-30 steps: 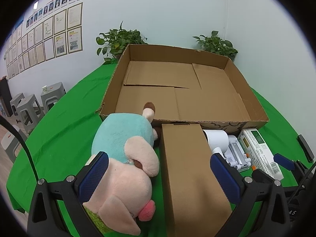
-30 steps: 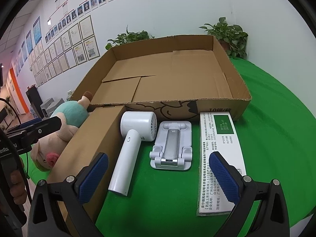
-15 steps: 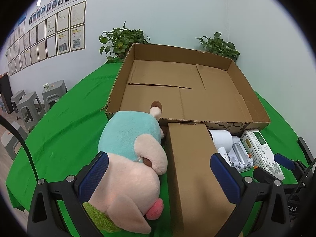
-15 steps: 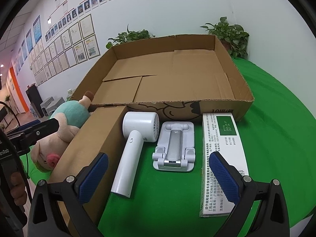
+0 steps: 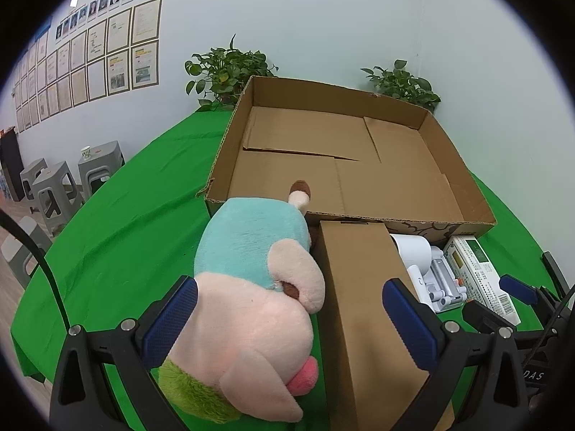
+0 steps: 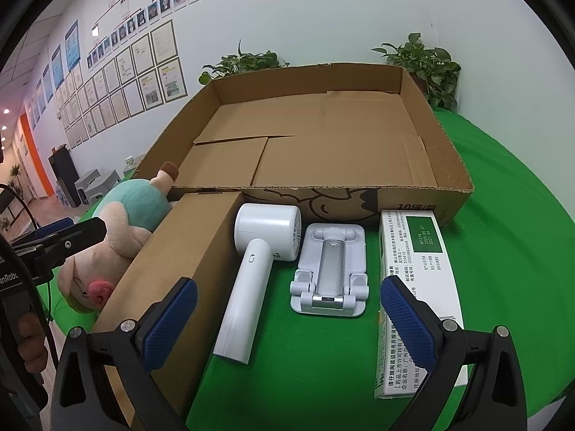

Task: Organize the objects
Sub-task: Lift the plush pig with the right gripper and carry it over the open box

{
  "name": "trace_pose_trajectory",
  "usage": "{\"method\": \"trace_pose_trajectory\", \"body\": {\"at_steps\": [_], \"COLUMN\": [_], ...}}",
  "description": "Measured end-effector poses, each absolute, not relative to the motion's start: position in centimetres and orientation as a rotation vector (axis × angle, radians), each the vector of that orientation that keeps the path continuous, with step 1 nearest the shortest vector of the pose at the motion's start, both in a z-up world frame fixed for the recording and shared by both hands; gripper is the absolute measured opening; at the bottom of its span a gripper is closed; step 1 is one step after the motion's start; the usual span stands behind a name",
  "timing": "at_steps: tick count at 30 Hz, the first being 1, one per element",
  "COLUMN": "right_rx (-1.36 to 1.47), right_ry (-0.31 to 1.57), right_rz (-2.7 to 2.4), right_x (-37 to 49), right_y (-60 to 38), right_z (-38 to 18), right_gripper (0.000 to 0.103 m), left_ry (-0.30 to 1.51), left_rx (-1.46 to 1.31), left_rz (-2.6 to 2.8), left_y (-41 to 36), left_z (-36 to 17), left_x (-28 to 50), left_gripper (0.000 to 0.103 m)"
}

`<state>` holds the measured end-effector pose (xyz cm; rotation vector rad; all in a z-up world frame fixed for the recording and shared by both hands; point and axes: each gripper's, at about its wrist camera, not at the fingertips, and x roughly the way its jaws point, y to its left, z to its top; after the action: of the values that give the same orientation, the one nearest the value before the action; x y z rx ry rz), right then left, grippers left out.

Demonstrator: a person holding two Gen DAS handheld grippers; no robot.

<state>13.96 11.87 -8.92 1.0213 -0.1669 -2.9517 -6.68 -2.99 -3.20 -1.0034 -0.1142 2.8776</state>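
A big open cardboard box (image 5: 345, 165) (image 6: 323, 143) lies empty on the green table. In front of it, from left to right, lie a pink and teal plush toy (image 5: 251, 287) (image 6: 133, 222), a long brown carton (image 5: 363, 305) (image 6: 187, 269), a white handheld fan (image 6: 255, 269) (image 5: 413, 253), a white folding stand (image 6: 329, 273) (image 5: 444, 280) and a white and green medicine box (image 6: 413, 283) (image 5: 478, 269). My left gripper (image 5: 287, 323) is open, straddling the plush head and the carton. My right gripper (image 6: 287, 323) is open above the fan's handle and the stand.
Two potted plants (image 5: 230, 68) (image 5: 402, 82) stand behind the box against the wall. Grey stools (image 5: 54, 186) sit off the table's left edge. A hand (image 6: 28, 344) holds the left gripper at the right wrist view's left edge. Green cloth (image 6: 510, 215) lies bare to the right.
The left gripper has moved forward and left, so the plush now fills more of the space between its fingers. The right gripper has edged forward a little. No object has moved.
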Motion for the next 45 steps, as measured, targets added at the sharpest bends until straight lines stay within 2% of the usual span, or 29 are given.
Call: {"method": "trace_pose_trajectory", "body": {"at_steps": [4,7,12,14,16,20,25,32,37,41,42,45], "right_rx": [0.960,0.874,0.759,0.732,0.697,0.585,0.626,0.974,1.206,1.260,1.264,1.255], "right_ry": [-0.132,-0.019,0.095,0.127,0.165,0.241,0.122,-0.145,-0.148,-0.188,-0.191,-0.212], "right_rz": [-2.920,-2.893,-2.779,-2.726,-2.677,-2.561,-2.410,-2.277,-2.253,-2.227,-2.228,-2.228], "right_x": [14.1,14.2,13.9,13.6,13.3,12.8,10.4,5.0,3.2,2.6,2.5,2.4], "right_y": [11.1,9.7,6.7,5.3,3.8,0.0,-3.8,-8.0,-10.9,-11.9,-12.1,-12.0], "right_z": [-8.3,-7.2,-5.3,-4.7,-3.8,-1.2,-0.2,-4.4,-7.6,-8.5,-8.6,-8.7], "right_gripper": [0.103,0.103,0.103,0.103,0.103,0.103,0.103,0.103,0.103,0.103,0.102,0.091], "left_ry": [-0.123,-0.121,-0.238,-0.284,-0.299,-0.278,-0.342,-0.364,-0.348,-0.322,-0.300,-0.239], "left_rx": [-1.042,-1.097,-1.180,-1.176,-1.144,-1.122,-1.118,-1.111,-1.094,-1.088,-1.085,-1.057], "left_rz": [2.871,2.869,2.820,2.779,2.758,2.745,2.737,2.774,2.784,2.791,2.799,2.835], "left_y": [-4.1,-5.1,-7.2,-7.6,-7.8,-8.1,-9.6,-12.1,-11.8,-11.7,-11.5,-11.0], "left_z": [-3.7,-4.6,-7.0,-7.5,-7.5,-7.4,-7.4,-7.6,-7.7,-7.5,-7.4,-6.8], "left_x": [-6.6,-6.4,-5.9,-5.6,-5.2,-4.5,-2.9,0.0,0.8,0.8,0.8,1.1], "left_gripper": [0.103,0.103,0.102,0.097,0.088,0.078,0.075,0.074,0.072,0.069,0.068,0.065]}}
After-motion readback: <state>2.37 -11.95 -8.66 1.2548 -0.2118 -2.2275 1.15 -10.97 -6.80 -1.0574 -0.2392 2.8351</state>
